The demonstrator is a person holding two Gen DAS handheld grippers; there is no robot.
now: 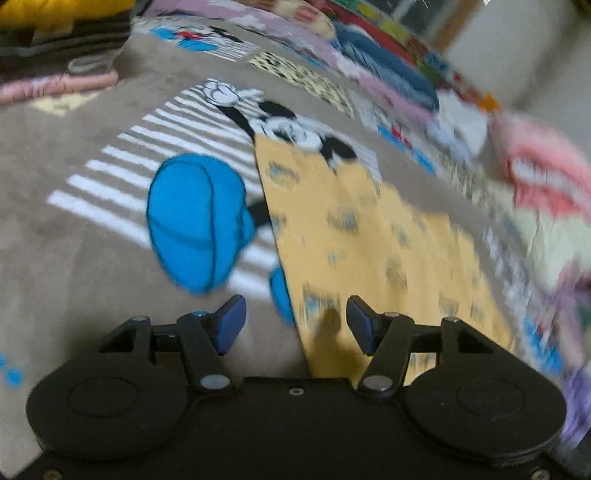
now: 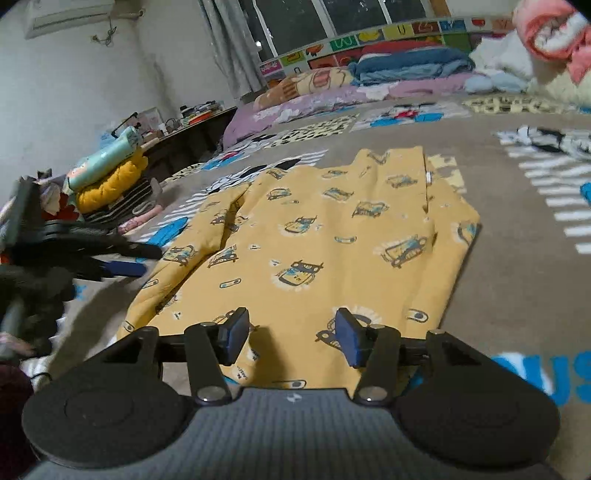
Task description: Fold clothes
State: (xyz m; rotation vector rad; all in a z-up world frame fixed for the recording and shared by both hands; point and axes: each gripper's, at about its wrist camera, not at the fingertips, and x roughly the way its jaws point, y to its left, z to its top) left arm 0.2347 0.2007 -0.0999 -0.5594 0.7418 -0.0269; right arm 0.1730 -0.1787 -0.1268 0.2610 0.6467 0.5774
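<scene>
Both sets of jaws stand apart with nothing between the pads. The right gripper [image 2: 291, 338] hovers over the near hem of the yellow shirt [image 2: 314, 251], its blue pads clear of the cloth; the left gripper [image 1: 295, 323] hangs above the shirt's long edge [image 1: 354, 236], likewise holding nothing. In the right wrist view the left gripper [image 2: 110, 258] shows at the left side, beside the shirt and off the fabric.

The shirt, printed with small cars, lies flat on the grey-brown blanket [image 2: 517, 258] that covers the bed, a sleeve [image 2: 207, 236] turned in across its front. Lying spread like that, with a sleeve already in, it looks partway through folding, and open jaws just beside the hem and the side suggest both hands are free to take a new hold for the next fold.

Farther left, a stack of folded clothes [image 2: 110, 184] sits at the bed's edge, probably the finished pile. At the far right a heap of loose clothes [image 2: 546, 33] seems to wait its turn. Beyond are rolled bedding [image 2: 406, 62] and a window [image 2: 351, 14].
</scene>
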